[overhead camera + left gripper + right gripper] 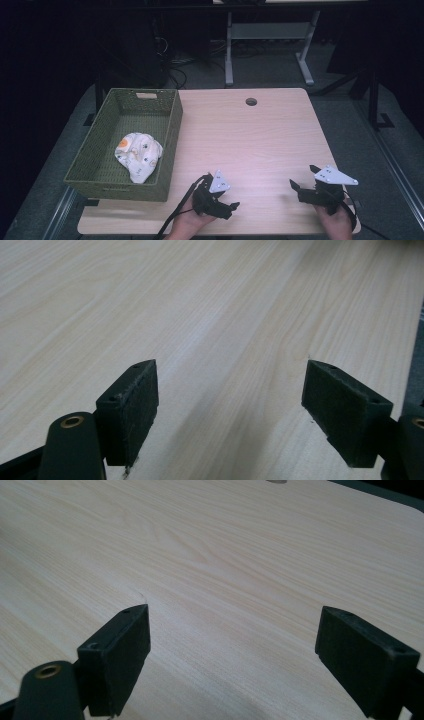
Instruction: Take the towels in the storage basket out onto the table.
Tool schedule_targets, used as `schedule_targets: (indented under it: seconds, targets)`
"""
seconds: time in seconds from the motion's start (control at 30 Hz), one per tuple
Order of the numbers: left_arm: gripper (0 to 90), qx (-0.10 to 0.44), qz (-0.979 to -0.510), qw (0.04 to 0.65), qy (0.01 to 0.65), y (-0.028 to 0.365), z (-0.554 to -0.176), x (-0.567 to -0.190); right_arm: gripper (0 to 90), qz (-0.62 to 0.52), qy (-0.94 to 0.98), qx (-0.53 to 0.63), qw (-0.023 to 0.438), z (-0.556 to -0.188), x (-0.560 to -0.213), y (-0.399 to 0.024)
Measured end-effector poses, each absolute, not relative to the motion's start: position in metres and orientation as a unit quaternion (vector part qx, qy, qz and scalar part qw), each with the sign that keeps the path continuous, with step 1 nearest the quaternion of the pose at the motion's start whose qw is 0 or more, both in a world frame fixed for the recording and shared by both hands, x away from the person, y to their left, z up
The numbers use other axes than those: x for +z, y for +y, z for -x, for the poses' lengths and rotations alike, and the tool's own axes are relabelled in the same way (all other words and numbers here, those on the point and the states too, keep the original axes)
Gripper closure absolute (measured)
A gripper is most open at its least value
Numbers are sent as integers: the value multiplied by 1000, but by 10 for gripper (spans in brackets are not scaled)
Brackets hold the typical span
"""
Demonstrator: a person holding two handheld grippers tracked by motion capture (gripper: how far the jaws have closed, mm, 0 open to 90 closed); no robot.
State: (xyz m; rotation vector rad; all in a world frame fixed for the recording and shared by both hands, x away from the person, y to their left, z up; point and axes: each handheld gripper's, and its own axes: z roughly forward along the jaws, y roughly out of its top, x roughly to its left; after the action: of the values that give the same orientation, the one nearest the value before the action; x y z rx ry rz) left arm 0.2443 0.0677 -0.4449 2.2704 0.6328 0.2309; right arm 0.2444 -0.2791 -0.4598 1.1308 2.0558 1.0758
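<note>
- Your left gripper sits at the near edge of the bench, on the near right of the basket. Its jaws stand wide apart with nothing between them; the left gripper view shows bare wood grain in the gap.
- Your left hand holds it from below, and its black cable trails off the near edge of the bench. A grey three-cornered plate sits on top.
- Your right gripper is also at the near edge, well apart from the basket, at the opposite side of the bench. Its jaws are spread wide and empty; the right gripper view shows only bench surface between them.
- Your right hand grips it from below, and it carries its own grey plate.
- The two grippers are well apart from each other, with bare bench between them.
- The basket is green, woven and rectangular, and stands on the far left part of the bench, its left side overhanging the bench edge.
- A crumpled white cloth with orange and dark printed marks lies inside the basket, on its floor toward the near end. It is apart from both grippers.
- A round hole is set in the bench near its far edge, to the right of the basket.
- Beyond the bench, past the basket, white desk legs stand on a dark floor.
</note>
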Motion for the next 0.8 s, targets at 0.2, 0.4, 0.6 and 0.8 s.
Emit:
schedule_targets:
  seconds: [0.2,0.4,0.6,0.8]
  targets:
    - [221,72,-891,368,257,68,-250,-443,140,-420,766,399,277,-244,-459,-279]
    - [189,52,-899,349,260,65,-258,-434,140,-422,767,397,278,-243,-459,-276]
    - [180,40,-903,343,255,66,-261,-427,140,-426,763,398,279,-242,-459,-277]
    - [196,32,-903,348,250,72,-264,-415,139,-427,763,395,280,-243,-459,-277]
